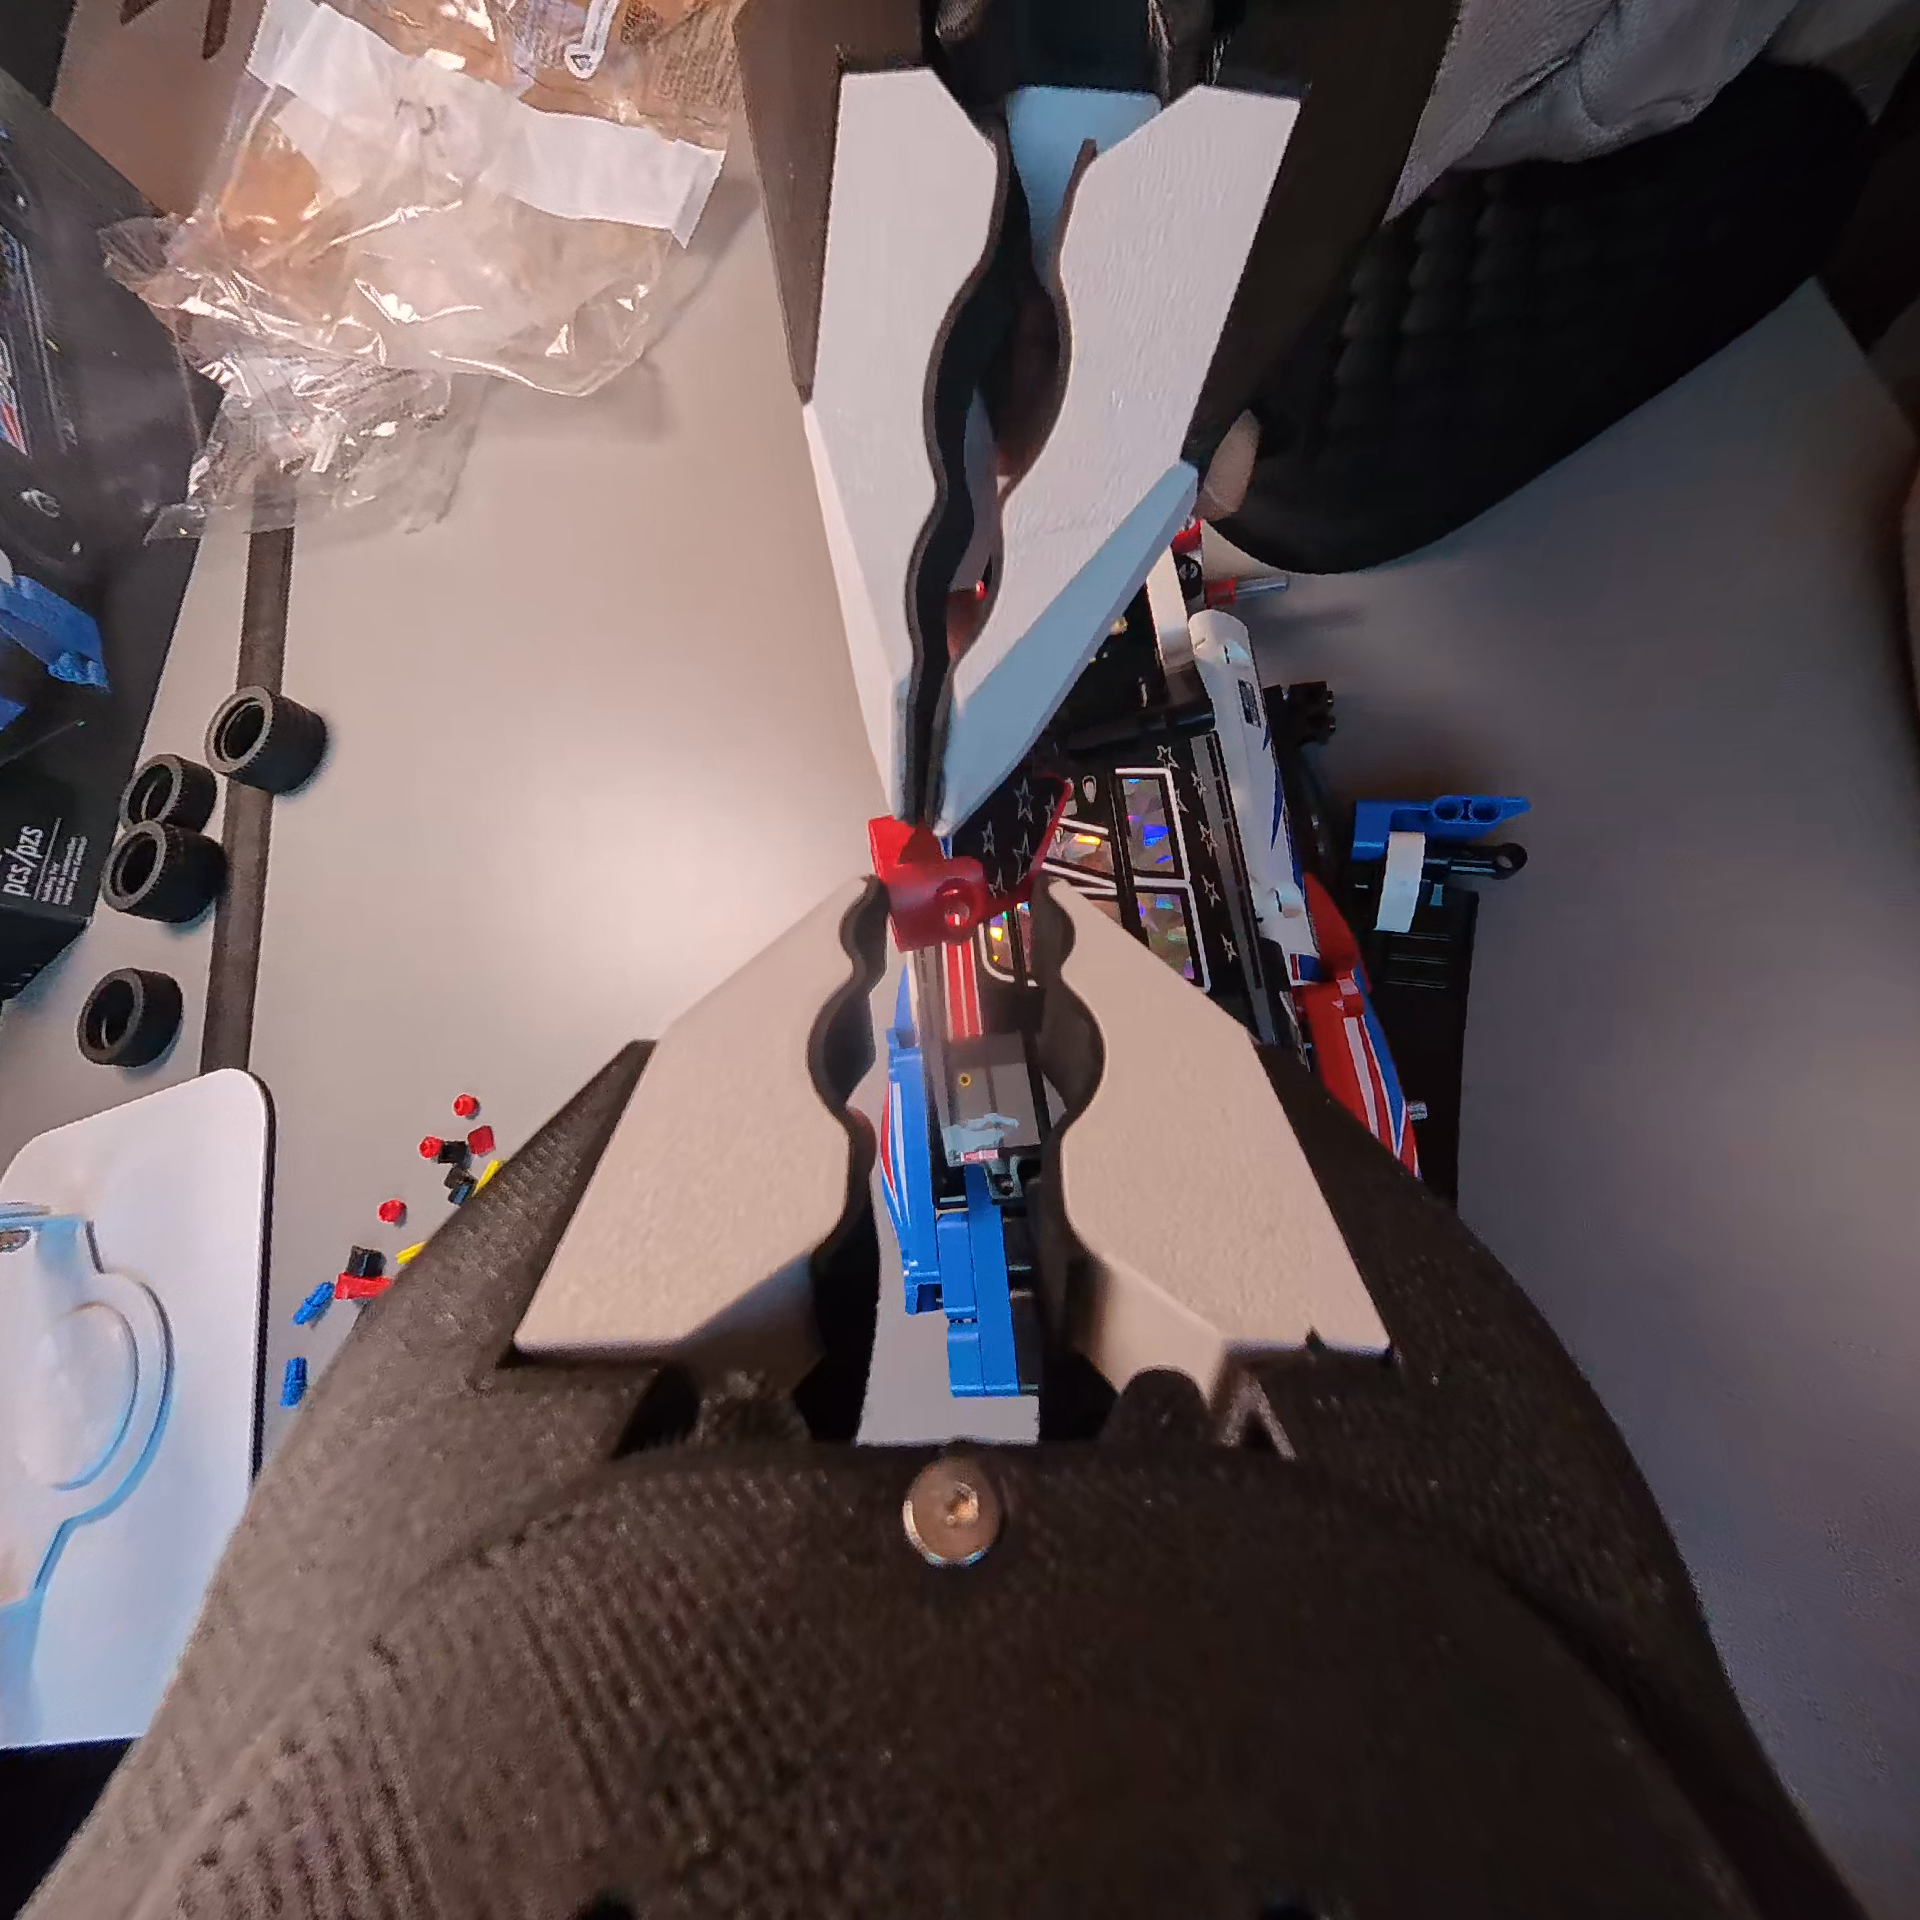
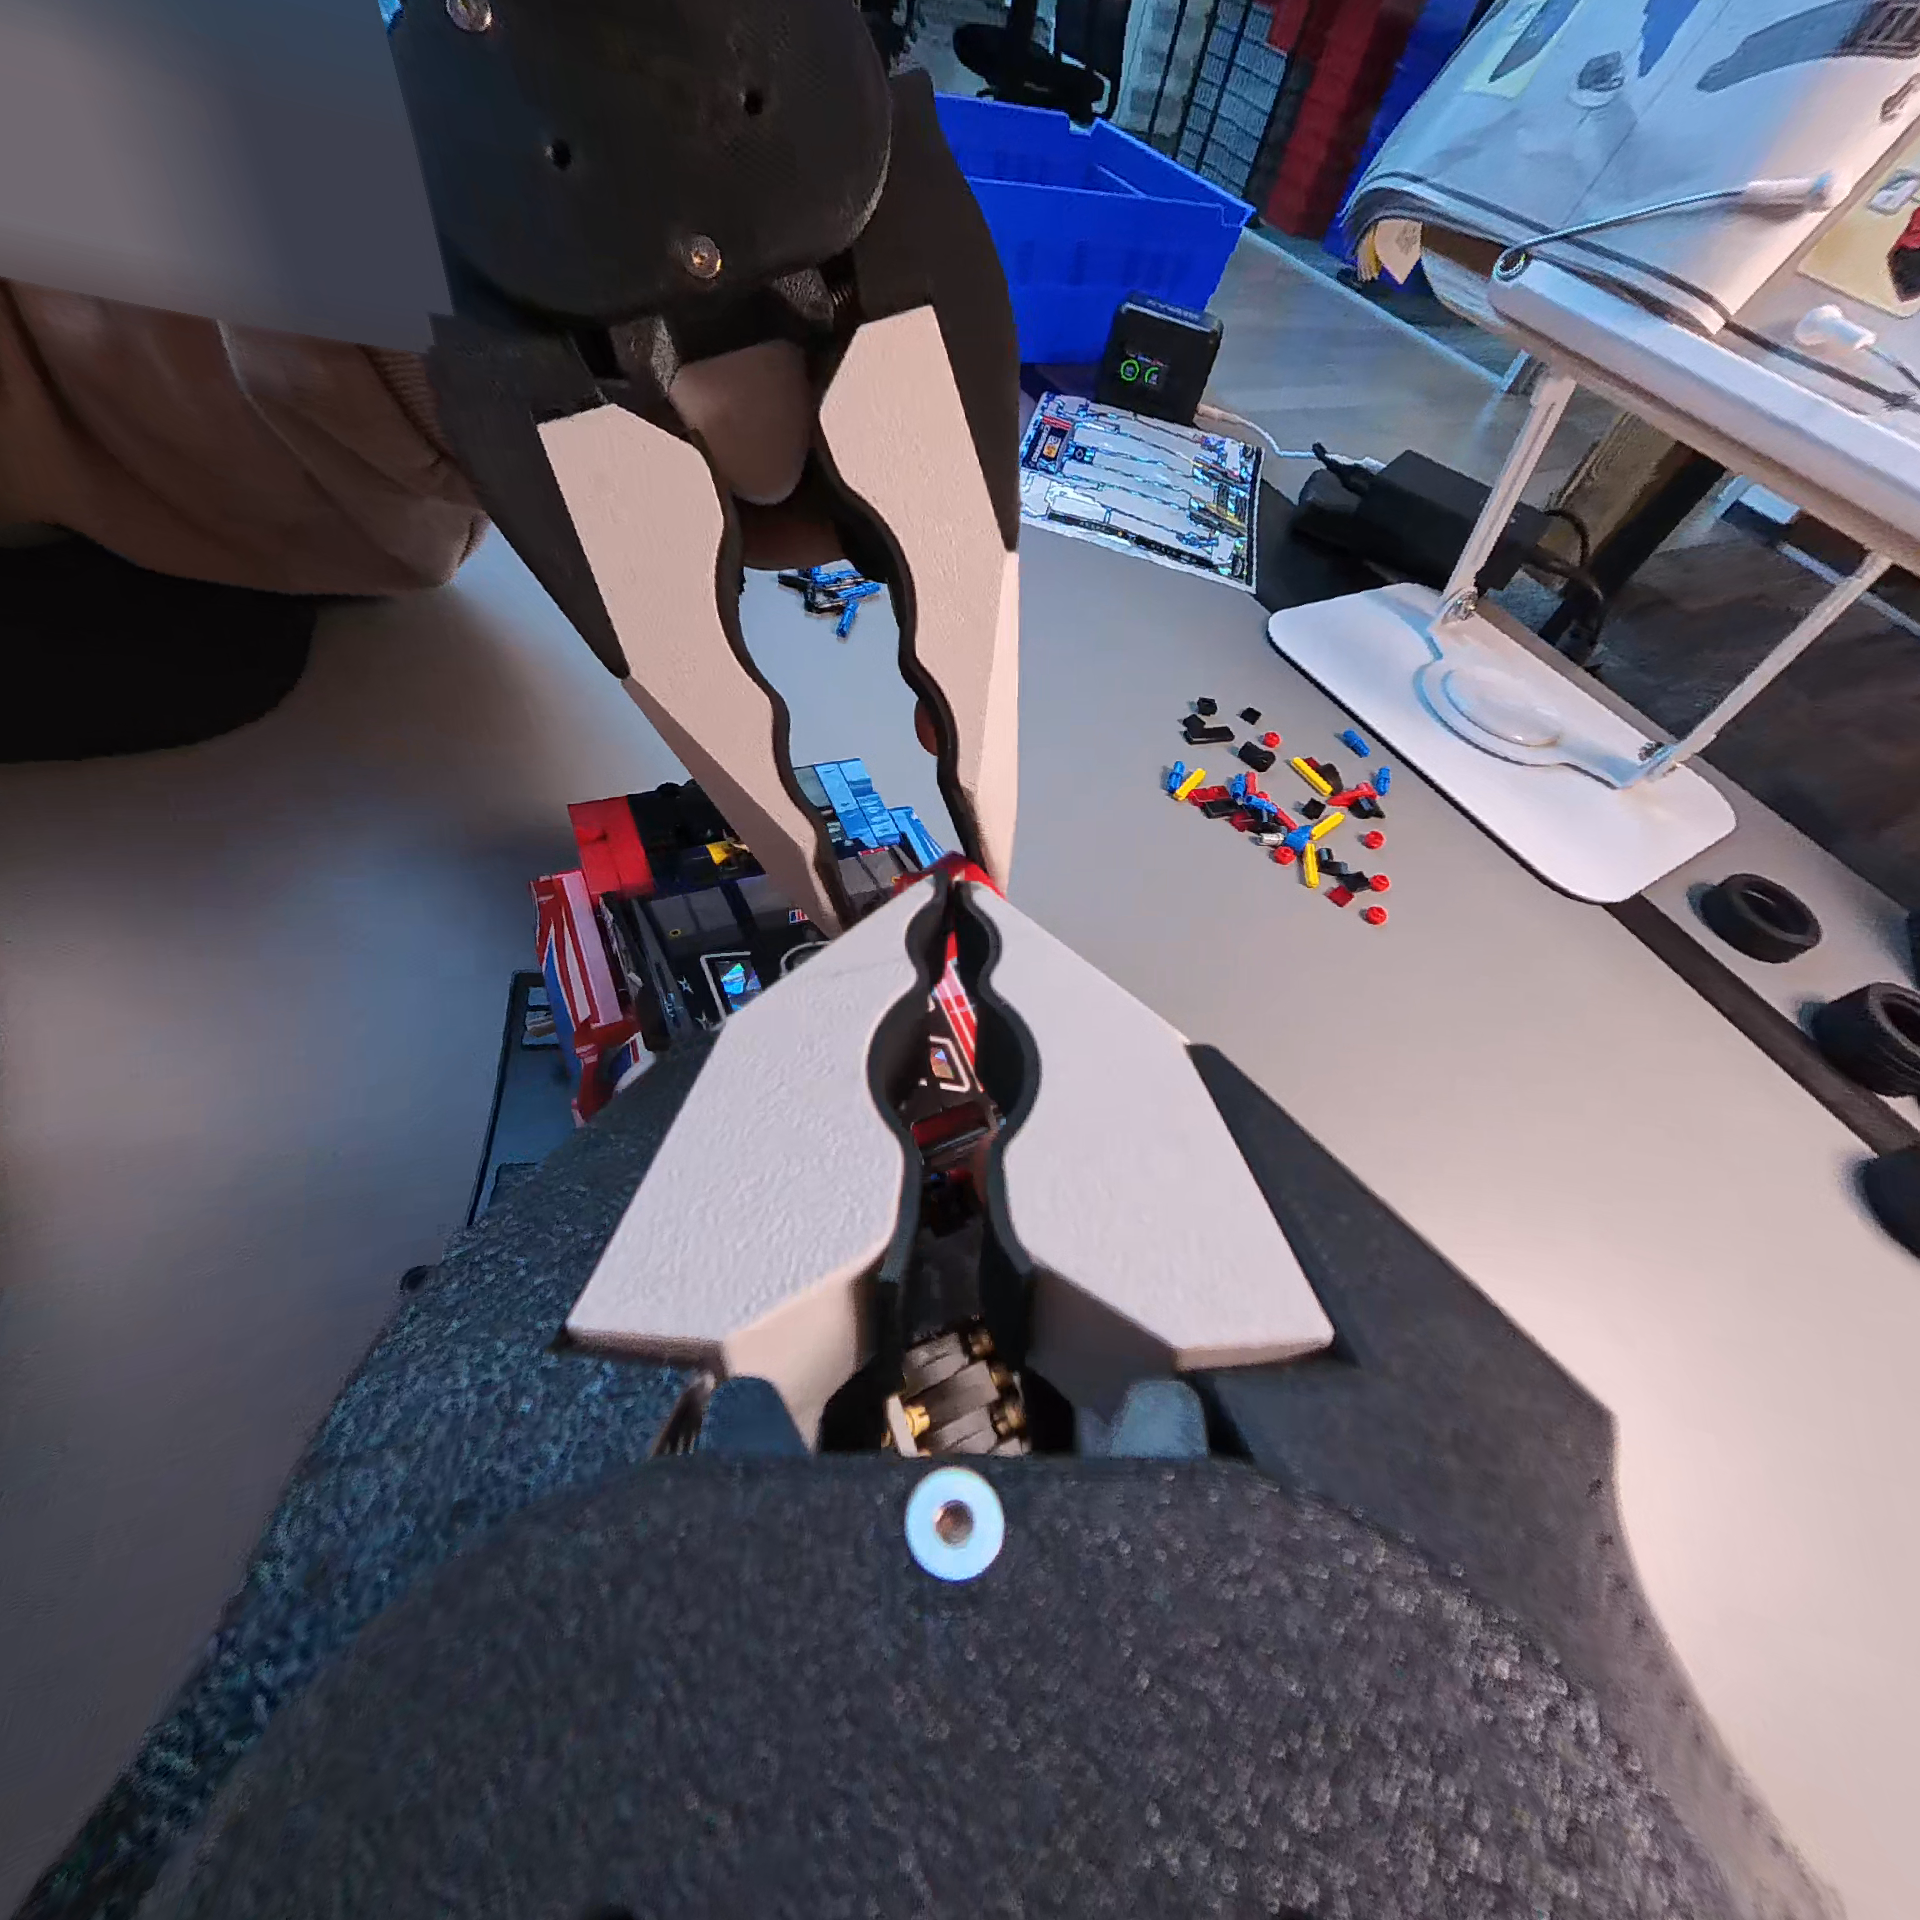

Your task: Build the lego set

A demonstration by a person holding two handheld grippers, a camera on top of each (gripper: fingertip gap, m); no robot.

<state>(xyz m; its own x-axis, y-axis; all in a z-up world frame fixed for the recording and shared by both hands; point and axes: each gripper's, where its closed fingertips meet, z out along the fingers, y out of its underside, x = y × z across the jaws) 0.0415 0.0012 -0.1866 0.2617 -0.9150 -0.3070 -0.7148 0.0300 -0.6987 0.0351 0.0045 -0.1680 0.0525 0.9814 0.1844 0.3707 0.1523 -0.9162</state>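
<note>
The lego car, black with red, white and blue panels and shiny stickers, lies on the grey table. My left gripper straddles the car's narrow end, its pads against both sides. My right gripper comes in from above, shut on a small red piece with a pin hole, held at the car's end between the left fingertips. In the right wrist view my right gripper is pinched shut on the red piece, with the left gripper's fingers on either side of the car.
Several black tyres and torn plastic bags lie at the left. Loose small pieces sit beside a white stand base. A blue sub-assembly lies beyond the car. A sticker sheet and a blue bin are farther back. The tips of both grippers are at nearly the same place.
</note>
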